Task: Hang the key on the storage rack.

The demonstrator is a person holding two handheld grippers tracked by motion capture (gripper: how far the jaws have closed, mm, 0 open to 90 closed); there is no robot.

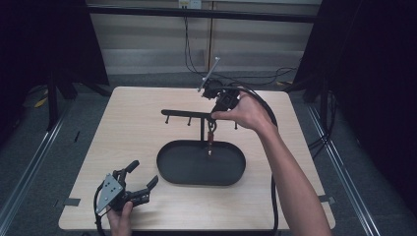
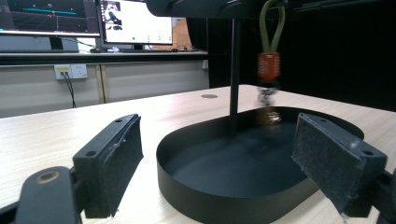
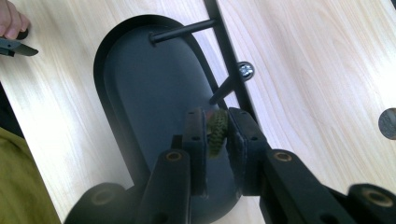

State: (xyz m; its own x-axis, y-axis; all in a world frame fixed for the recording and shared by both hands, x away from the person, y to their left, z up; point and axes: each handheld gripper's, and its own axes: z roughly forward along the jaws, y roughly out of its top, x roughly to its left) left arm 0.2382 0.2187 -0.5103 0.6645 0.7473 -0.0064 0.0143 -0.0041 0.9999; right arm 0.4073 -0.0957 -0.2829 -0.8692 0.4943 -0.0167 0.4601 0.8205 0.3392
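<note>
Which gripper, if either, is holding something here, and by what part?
The right gripper pinches the green cord loop of the keychain hanging at the rack's crossbar. The left gripper is open, holding nothing.

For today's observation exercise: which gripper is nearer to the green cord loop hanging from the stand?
Right. The right gripper has its jaws around the green cord loop at the stand's bar. The left gripper rests open near the table's front left corner, across the black tray.

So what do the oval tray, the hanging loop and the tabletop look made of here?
The black oval tray looks like thin sheet metal with a matte painted finish: sharp thin rim, dull sheen. The olive-green loop with its orange collar seems to be braided cord, judging by the woven pattern between the right hand-held gripper pads. The pale tabletop shows wood grain, possibly laminate.
</note>
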